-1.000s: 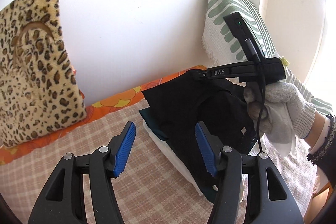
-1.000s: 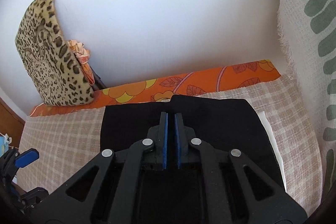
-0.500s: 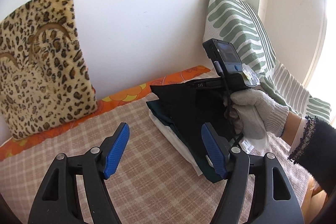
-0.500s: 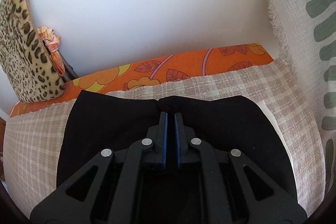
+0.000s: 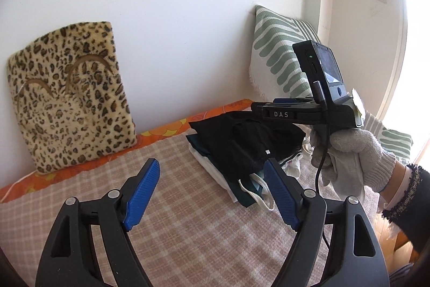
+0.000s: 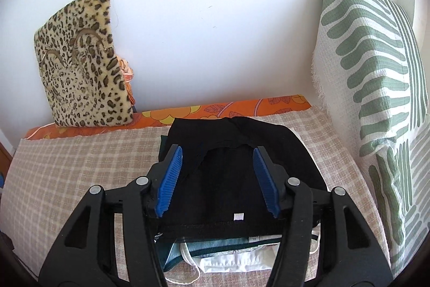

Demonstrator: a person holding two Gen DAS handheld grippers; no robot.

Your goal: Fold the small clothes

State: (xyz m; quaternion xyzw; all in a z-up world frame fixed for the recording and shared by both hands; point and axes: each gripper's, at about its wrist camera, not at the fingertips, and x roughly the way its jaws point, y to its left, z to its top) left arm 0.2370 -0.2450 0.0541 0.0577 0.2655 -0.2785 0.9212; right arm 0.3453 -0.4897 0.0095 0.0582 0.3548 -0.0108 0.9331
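White wall is backing a bed [image 6: 80,152] covered in beige check cloth, with a leopard-print cushion [image 6: 83,66] leaning at the far left and a green-striped pillow [image 6: 376,66] standing at the right.

1. Handling, judged: the black garment [image 6: 236,179] is appearing light, soft and limp, neither fragile nor slippery. It is likely sagging if lifted at 1 point; a hemmed edge or a folded corner is offering the firmest hold, ideally 2 corners at once.

2. Position: the black garment is lying folded on top of a stack of folded clothes [image 6: 228,254], with teal and white layers showing at the near edge. In the right wrist view it is lying below and between the fingers of the right gripper [image 6: 217,179], which are standing apart, having just been opening, with nothing pressed between them.

3. The left gripper [image 5: 212,192] is standing wide, its jaws having just been opening, holding nothing; the stack is lying ahead of its right finger, apart from it. A gloved hand [image 5: 352,158] is carrying the right gripper above the stack.
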